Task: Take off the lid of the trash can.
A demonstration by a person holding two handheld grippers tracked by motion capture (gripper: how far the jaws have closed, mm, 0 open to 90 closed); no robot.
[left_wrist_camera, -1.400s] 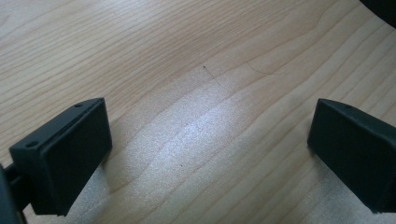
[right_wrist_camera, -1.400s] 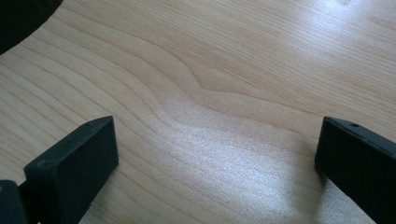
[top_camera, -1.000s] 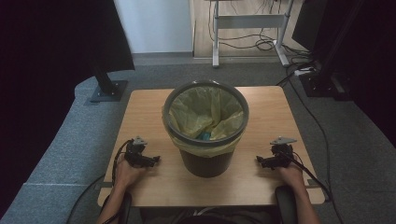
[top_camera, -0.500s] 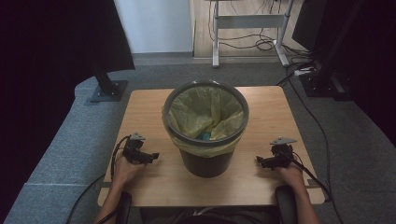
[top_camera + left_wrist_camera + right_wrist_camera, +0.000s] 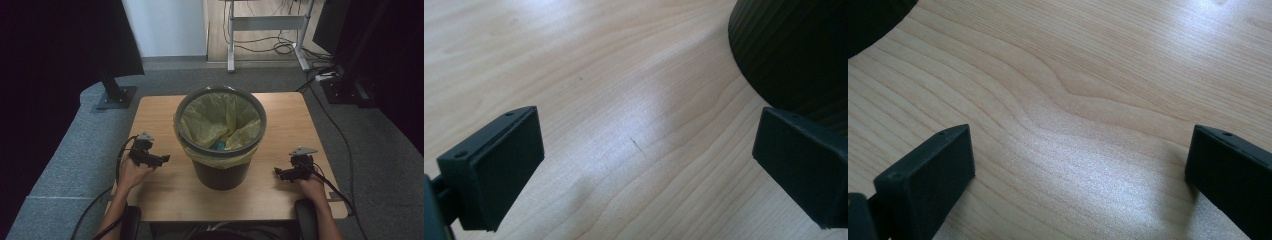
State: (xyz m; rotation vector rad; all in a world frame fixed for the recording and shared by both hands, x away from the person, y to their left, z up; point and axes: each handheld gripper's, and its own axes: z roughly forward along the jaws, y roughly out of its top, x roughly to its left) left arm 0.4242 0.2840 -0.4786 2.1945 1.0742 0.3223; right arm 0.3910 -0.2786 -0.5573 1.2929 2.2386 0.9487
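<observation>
Your left gripper [image 5: 164,159] sits at eight o'clock on the pale, fine-grained wooden table [image 5: 280,200], its matte black jaws spread wide over bare wood. Your right gripper [image 5: 278,172] rests at four o'clock, jaws equally wide and empty. Between them stands the round, ribbed dark bin [image 5: 220,150], at the table's centre, lined with a crinkled yellow bag [image 5: 210,117]. Something small and teal [image 5: 218,146] lies deep inside, too hidden to identify. At eleven o'clock, beyond the table, a black stand [image 5: 114,92] rests on grey carpet.
</observation>
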